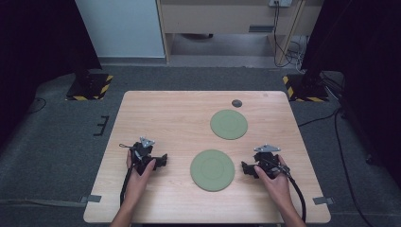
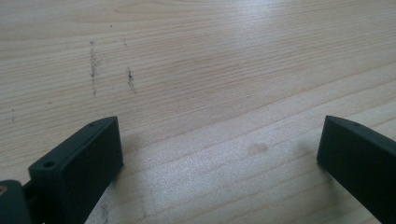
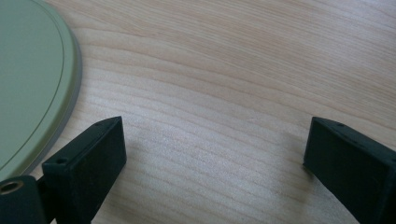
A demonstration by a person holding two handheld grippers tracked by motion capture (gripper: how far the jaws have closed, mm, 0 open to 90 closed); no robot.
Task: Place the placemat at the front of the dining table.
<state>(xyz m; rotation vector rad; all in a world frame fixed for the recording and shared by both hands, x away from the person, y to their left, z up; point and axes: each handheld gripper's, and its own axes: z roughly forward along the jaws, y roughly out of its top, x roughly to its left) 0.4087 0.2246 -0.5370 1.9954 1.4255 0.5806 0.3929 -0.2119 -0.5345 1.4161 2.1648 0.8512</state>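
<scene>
Two flat green plates lie on the wooden table: the near plate sits between my hands, the far plate lies behind it toward the right. My left gripper rests on the table left of the near plate, open, with bare wood between its jaws. My right gripper rests just right of the near plate, open and empty. In the right gripper view the near plate's rim lies beyond the left jaw, apart from it.
A small dark round disc lies near the table's far edge, behind the far plate. Grey carpet surrounds the table, with black stands and yellow-black striped bases at the far corners. Faint dark scuff marks streak the wood ahead of the left gripper.
</scene>
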